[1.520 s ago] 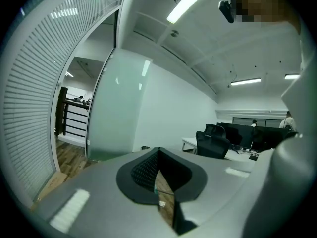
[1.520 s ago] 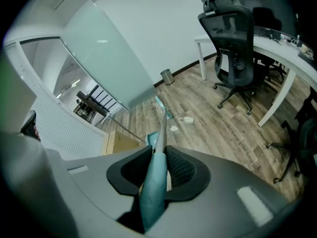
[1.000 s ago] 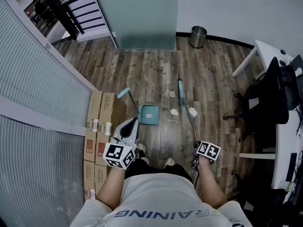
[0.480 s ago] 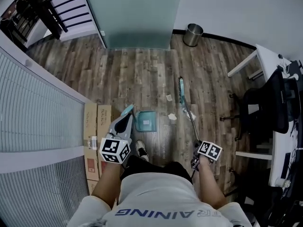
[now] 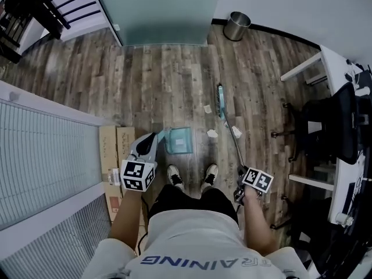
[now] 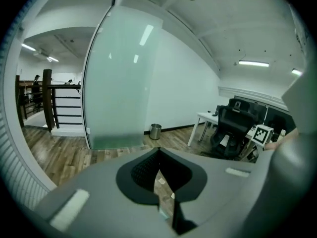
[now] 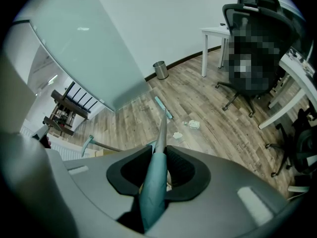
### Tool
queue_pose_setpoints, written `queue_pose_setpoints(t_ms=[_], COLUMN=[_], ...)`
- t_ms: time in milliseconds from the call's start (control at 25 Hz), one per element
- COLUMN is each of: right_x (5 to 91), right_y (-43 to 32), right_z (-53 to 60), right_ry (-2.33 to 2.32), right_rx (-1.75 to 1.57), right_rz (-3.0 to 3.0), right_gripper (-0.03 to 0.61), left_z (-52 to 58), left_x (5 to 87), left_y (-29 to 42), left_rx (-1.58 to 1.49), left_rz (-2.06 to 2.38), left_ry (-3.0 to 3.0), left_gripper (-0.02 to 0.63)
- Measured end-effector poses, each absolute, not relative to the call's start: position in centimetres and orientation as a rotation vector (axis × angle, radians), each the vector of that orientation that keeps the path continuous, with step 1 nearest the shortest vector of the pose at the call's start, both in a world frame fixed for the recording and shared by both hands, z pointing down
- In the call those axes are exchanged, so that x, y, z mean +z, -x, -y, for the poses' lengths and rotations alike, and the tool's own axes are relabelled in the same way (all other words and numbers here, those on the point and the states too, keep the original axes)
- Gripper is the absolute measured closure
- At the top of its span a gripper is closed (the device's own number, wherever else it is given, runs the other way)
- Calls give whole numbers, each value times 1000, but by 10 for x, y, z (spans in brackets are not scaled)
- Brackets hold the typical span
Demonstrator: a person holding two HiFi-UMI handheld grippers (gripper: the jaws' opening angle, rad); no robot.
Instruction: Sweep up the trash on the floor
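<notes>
The right gripper (image 7: pixel 157 173) is closed tight on the upper end of the broom (image 5: pixel 233 146), w/ the teal grip between its jaws. The left gripper (image 6: pixel 158 175) has its jaws together and, as far as I can see, nothing in them. The broom head rests on the wood floor (image 5: pixel 163 80) in front of the person. The trash (image 5: pixel 212 133) (three small white crumpled scraps) lies close on both sides of the handle, and the dustpan (image 5: pixel 179 139) stands near the left gripper. I judge the broom is light w/ a long stiff stick, so a high hold gives less control at the head. The scraps are very light and will probably skid, so short soft strokes are better. The dustpan looks like thin plastic and may slide on smooth wood; better to take it by its long handle. Hard to see: the handle's top is behind the left gripper in the head view, and I cannot identify a small teal spot under the left jaws.
</notes>
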State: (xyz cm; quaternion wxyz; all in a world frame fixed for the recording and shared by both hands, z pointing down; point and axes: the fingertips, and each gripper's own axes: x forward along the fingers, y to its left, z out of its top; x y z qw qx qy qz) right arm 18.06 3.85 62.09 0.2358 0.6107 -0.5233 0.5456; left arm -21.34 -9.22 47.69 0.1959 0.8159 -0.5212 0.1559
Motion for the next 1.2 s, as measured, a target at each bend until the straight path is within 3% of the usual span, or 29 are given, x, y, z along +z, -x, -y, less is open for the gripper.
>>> queue_pose_setpoints(t_ms=[160, 360, 520, 720, 920, 1200], right_x=[639, 662, 676, 682, 681, 690], right_y=[-194, -210, -221, -228, -233, -239], right_z=[-33, -33, -33, -25, -20, -13], right_ry=[-1632, -1569, -1544, -1544, -1555, -1546], right_rx=[1508, 1531, 1539, 1547, 1552, 1515], right_rz=[1418, 1386, 1386, 1393, 1396, 1375], right_gripper=[469, 469, 471, 471, 471, 470], left_z=[104, 110, 115, 111, 101, 112], left_x=[523, 582, 639, 691, 723, 729], left_y=[213, 202, 190, 186, 191, 186], left_rx=[664, 934, 1191, 1370, 1396, 1331], left_rz=[1401, 1197, 1046, 926, 918, 958], left_ry=[-2259, -2217, -2167, -2066, -1974, -1955], left_gripper=[601, 412, 357, 359, 514, 517])
